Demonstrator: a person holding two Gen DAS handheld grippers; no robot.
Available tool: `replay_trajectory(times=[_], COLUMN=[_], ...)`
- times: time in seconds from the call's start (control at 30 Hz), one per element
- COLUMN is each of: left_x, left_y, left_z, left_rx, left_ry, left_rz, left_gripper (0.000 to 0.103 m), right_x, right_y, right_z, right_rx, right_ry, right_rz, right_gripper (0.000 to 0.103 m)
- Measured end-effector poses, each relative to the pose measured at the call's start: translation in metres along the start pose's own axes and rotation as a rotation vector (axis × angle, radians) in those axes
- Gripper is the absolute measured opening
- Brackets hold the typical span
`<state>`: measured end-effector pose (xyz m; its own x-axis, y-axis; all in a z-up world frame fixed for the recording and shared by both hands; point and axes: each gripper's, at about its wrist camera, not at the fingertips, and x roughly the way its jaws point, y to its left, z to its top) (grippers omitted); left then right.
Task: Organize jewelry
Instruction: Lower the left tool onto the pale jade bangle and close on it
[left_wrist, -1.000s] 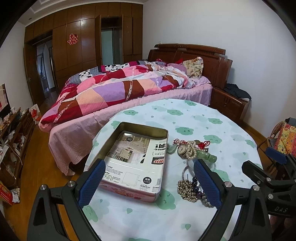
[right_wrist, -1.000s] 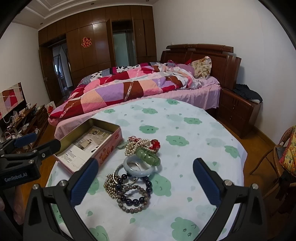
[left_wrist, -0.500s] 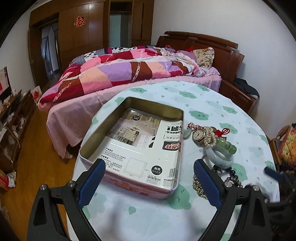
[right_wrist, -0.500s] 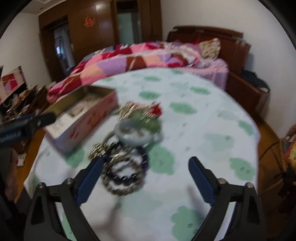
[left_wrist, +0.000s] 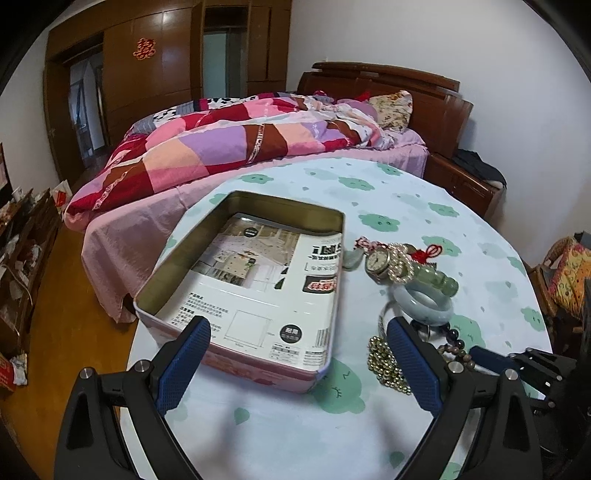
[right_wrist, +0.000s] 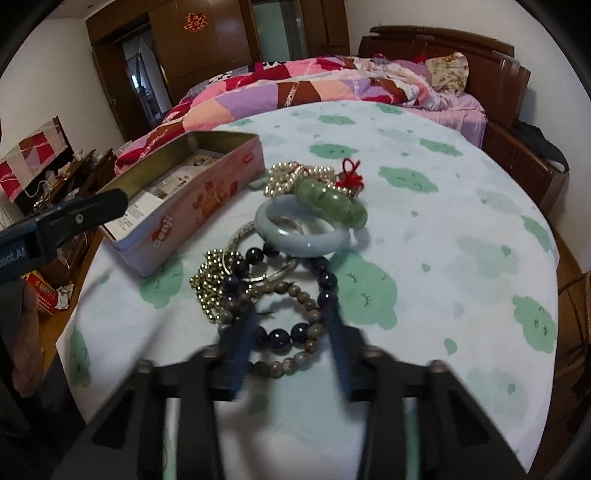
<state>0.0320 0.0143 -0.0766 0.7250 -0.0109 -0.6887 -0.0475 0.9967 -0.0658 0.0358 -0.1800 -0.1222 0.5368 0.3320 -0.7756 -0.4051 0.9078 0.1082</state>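
Note:
An open pink tin box (left_wrist: 236, 354) with a printed card inside sits on the round table; it also shows in the right wrist view (right_wrist: 192, 206). Right of it lies a jewelry pile: a pale jade bangle (right_wrist: 303, 236), a green bead bracelet (right_wrist: 332, 199), pearls (right_wrist: 284, 177), a watch (left_wrist: 376, 262), gold beads (right_wrist: 210, 284), a dark bead bracelet (right_wrist: 288, 332) and a brown bead bracelet (right_wrist: 295, 362). My left gripper (left_wrist: 299, 365) is open at the box's near edge. My right gripper (right_wrist: 291, 339) is half closed, fingers either side of the dark and brown bead bracelets, blurred.
The table has a white cloth (right_wrist: 443, 258) with green clouds. A bed (left_wrist: 240, 147) with a patchwork quilt stands behind it. A wicker chair (left_wrist: 569, 273) is at the right. Cluttered shelves (left_wrist: 22, 251) stand at the left.
Both grippers moved forward and down toward the table. My right gripper's fingers narrowed from wide open and now straddle the bead bracelets. My left gripper stayed open.

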Motion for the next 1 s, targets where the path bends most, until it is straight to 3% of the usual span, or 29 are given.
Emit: replay_trajectory(times=[0.17, 0.5, 0.7, 0.87, 0.93, 1.0], left_x=[0.000, -0.001, 0.017, 0.038, 0.045, 0.057], left_y=[-0.007, -0.014, -0.043, -0.066, -0.075, -0.081], left_z=[-0.001, 0.004, 0.013, 0.017, 0.016, 0.016], left_rx=[0.023, 0.025, 0.095, 0.125, 0.151, 0.162], left_ry=[-0.002, -0.005, 0.000, 0.052, 0.060, 0.098], left_rz=[-0.015, -0.067, -0.088, -0.125, -0.118, -0.130], left_gripper=[0.096, 0.096, 0.096, 0.096, 0.093, 0.079], right_x=[-0.004, -0.024, -0.019, -0.018, -0.018, -0.017], right_y=[-0.005, -0.028, -0.043, -0.049, -0.049, -0.049], right_z=[0.001, 0.020, 0.021, 0.020, 0.019, 0.019], right_rx=[0.014, 0.071, 0.100, 0.102, 0.101, 0.101], right_ry=[-0.019, -0.127, -0.127, -0.130, -0.129, -0.126], right_rz=[0.029, -0.005, -0.033, -0.041, -0.040, -0.041], right_gripper=[0.012, 0.011, 0.011, 0.011, 0.011, 0.011])
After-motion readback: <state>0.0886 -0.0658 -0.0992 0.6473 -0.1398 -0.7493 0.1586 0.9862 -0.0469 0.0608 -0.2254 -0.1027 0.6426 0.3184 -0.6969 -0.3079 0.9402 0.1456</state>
